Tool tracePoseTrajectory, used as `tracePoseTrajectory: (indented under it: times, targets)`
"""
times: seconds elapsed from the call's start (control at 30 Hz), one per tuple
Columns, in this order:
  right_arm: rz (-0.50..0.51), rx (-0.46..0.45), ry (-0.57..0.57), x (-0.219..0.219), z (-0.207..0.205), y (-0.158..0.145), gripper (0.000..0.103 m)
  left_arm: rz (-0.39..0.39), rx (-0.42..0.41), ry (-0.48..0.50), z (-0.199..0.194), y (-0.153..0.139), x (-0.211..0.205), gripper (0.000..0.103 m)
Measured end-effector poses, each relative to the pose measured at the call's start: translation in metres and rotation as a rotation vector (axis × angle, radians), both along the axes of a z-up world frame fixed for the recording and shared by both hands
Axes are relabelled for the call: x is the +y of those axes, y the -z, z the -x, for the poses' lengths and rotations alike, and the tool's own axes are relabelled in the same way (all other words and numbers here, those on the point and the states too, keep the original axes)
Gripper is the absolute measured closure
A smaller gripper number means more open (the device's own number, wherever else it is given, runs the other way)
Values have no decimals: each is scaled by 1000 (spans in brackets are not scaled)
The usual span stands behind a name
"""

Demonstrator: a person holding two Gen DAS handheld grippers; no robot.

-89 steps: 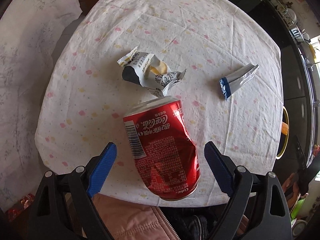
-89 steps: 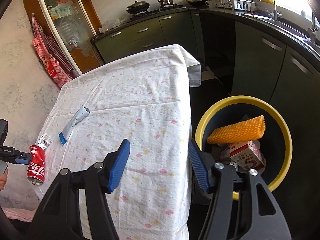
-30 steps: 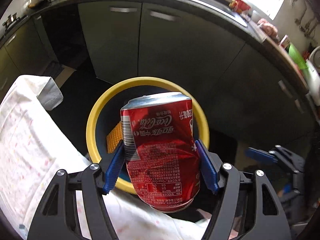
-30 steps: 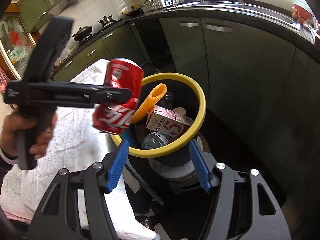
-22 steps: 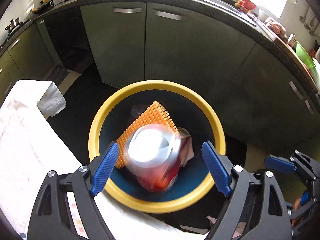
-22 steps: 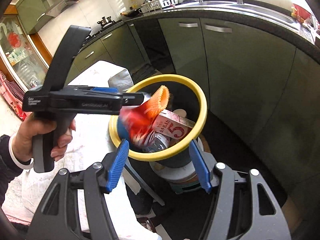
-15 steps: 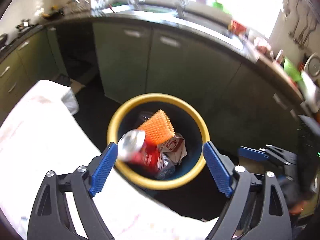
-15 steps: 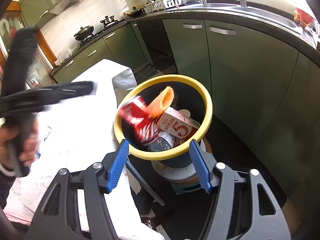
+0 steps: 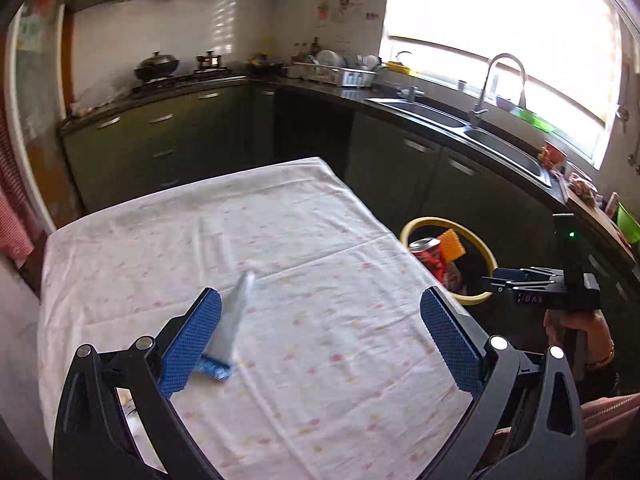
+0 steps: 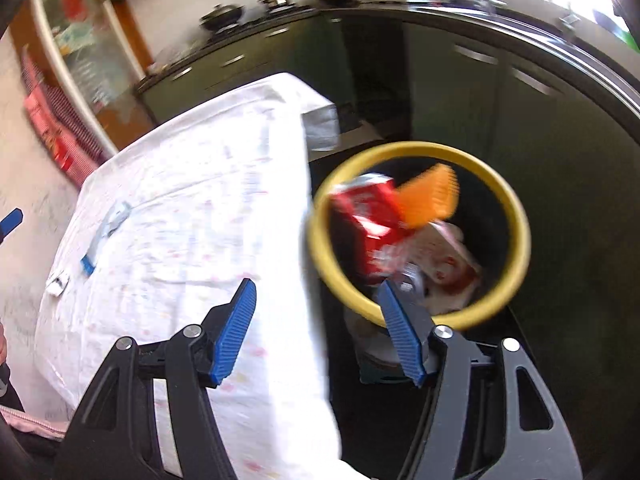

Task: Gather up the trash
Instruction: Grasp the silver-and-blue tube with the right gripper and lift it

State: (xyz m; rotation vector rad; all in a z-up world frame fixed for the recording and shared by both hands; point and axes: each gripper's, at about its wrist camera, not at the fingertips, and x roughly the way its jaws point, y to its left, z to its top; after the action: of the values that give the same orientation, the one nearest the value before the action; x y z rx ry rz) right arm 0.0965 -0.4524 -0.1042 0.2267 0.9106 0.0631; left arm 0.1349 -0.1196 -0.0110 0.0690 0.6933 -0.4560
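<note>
Landmark: the yellow-rimmed bin (image 9: pixel 406 232), on the floor just past the right edge of the cloth-covered surface (image 9: pixel 304 240).

Red can (image 9: pixel 430 258) lies inside the bin, leaning vs. its near-left wall, top end up, touching the orange ridged piece (image 9: pixel 451 245). A white carton (image 10: pixel 444 256) w/ red print sits below them in the bin.

L tongs (image 9: pixel 320 338) hover over the surface, well left of the bin. Jaws spread wide & opening, nothing between the blue pads. The silver wrapper w/ blue end (image 9: pixel 232 332) lies flat on the cloth, far left of the bin, partly hidden behind the L tongs' left pad (image 9: pixel 192 344); can't tell if it touches.

R tongs (image 10: pixel 316 330) sit near the bin's lower-left rim in the right wrist view, right pad overlapping the rim in the picture, left pad over the cloth edge. Jaws parted abt. halfway, gripping nothing. Seen from the left wrist view, the R tongs are just right of the bin, a hand (image 9: pixel 576 330) on the grip.

A small white wrapper (image 10: pixel 58 282) lies at the surface's far-left edge, well away from the bin. Right wrist view is blurred.
</note>
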Motion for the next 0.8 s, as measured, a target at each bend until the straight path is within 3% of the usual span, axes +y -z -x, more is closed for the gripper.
tracePoseTrajectory:
  times: [0.17,0.33,0.57,0.8]
  targets:
    - [13,-1,-215,83,-42,-12,42,-21,18,-190,12,9,88,5]
    - [-90,51,-384,169,-84,-16,42,-48,9,-289,25,19,138,5]
    - [-116,188,-411,255,-132,-4,46,-46,10,-279,34,31,158,5]
    - [-114,279,-355,280,-159,17,54,-28,18,-241,33,39,165,5]
